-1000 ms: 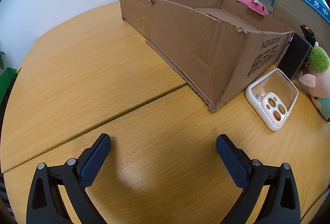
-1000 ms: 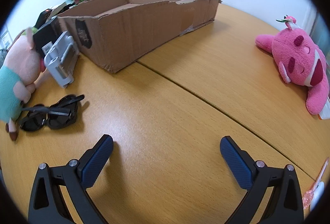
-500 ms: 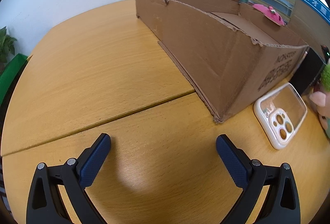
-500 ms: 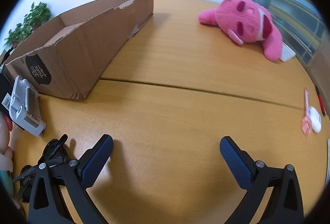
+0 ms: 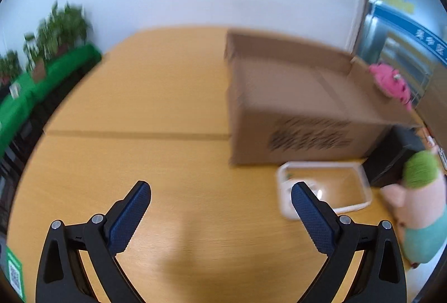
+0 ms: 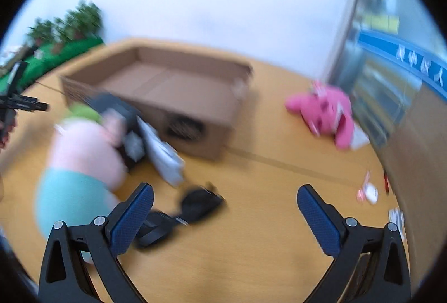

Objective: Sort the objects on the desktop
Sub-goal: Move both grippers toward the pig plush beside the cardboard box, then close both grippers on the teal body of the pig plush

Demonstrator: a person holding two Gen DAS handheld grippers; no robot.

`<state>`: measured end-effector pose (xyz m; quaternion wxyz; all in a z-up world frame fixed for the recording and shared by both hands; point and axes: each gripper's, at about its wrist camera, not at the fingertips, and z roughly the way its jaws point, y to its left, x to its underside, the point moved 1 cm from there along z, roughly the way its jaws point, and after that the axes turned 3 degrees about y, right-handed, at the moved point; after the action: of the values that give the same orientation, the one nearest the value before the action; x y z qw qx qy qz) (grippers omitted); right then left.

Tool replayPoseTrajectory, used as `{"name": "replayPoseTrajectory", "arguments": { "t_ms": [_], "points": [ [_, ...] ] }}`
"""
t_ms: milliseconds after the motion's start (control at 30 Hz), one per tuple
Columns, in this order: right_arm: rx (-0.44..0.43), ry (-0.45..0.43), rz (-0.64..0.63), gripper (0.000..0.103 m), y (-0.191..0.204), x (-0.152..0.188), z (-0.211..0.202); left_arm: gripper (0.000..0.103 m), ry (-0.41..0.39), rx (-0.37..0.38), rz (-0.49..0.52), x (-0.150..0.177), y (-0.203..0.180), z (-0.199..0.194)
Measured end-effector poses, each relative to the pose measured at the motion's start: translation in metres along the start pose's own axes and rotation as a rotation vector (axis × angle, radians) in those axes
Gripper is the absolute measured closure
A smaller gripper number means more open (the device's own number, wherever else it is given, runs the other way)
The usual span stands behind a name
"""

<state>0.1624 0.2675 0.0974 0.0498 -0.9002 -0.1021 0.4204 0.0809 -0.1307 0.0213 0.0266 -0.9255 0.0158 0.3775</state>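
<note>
Both views are blurred by motion. A shallow open cardboard box (image 5: pixel 293 118) (image 6: pixel 178 96) lies on the wooden table. My left gripper (image 5: pixel 220 199) is open and empty; a white phone case (image 5: pixel 327 191) lies just past its right finger. A pig plush (image 5: pixel 421 208) (image 6: pixel 81 163) with a green top sits beside a black box (image 5: pixel 394 157). My right gripper (image 6: pixel 225 199) is open and empty above the table; black sunglasses (image 6: pixel 181 210) lie by its left finger. A pink plush (image 6: pixel 327 110) lies at the far right.
A grey-white flat item (image 6: pixel 164 157) leans against the black box (image 6: pixel 117 113). Small pink and white items (image 6: pixel 368 191) lie near the table's right edge. Potted plants on green shelving (image 5: pixel 42 57) stand beyond the table on the left.
Both grippers have swung fast and both views are smeared. The left now faces the box's short printed end with the phone case near its right finger. The right now looks over the sunglasses and pig plush.
</note>
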Motion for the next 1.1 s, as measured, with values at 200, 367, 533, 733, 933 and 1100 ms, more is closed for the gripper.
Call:
{"name": "replayPoseTrajectory", "arguments": {
  "t_ms": [200,367,533,733,933,1100],
  "points": [
    [-0.046,-0.110,0.067,0.001,0.046,-0.009,-0.014,0.001,-0.204,-0.010,0.040,0.004,-0.086,-0.083],
    [-0.063,-0.113,0.111,0.001,0.075,-0.009,-0.016,0.001,-0.245,0.058,0.055,0.024,-0.143,-0.099],
    [-0.070,-0.067,0.127,0.001,0.083,0.002,-0.015,0.001,-0.331,0.185,0.045,0.035,-0.165,-0.117],
    [-0.041,-0.001,0.141,0.001,0.082,0.017,-0.011,0.001,-0.272,0.181,0.040,0.036,-0.172,-0.117],
    [-0.066,0.056,0.143,0.001,0.087,0.016,0.000,0.001,-0.272,0.002,-0.032,0.033,-0.164,-0.100],
    [-0.052,0.015,0.107,0.054,0.093,0.008,0.003,0.002,-0.294,0.064,-0.102,0.038,-0.145,-0.090]
  ]
}}
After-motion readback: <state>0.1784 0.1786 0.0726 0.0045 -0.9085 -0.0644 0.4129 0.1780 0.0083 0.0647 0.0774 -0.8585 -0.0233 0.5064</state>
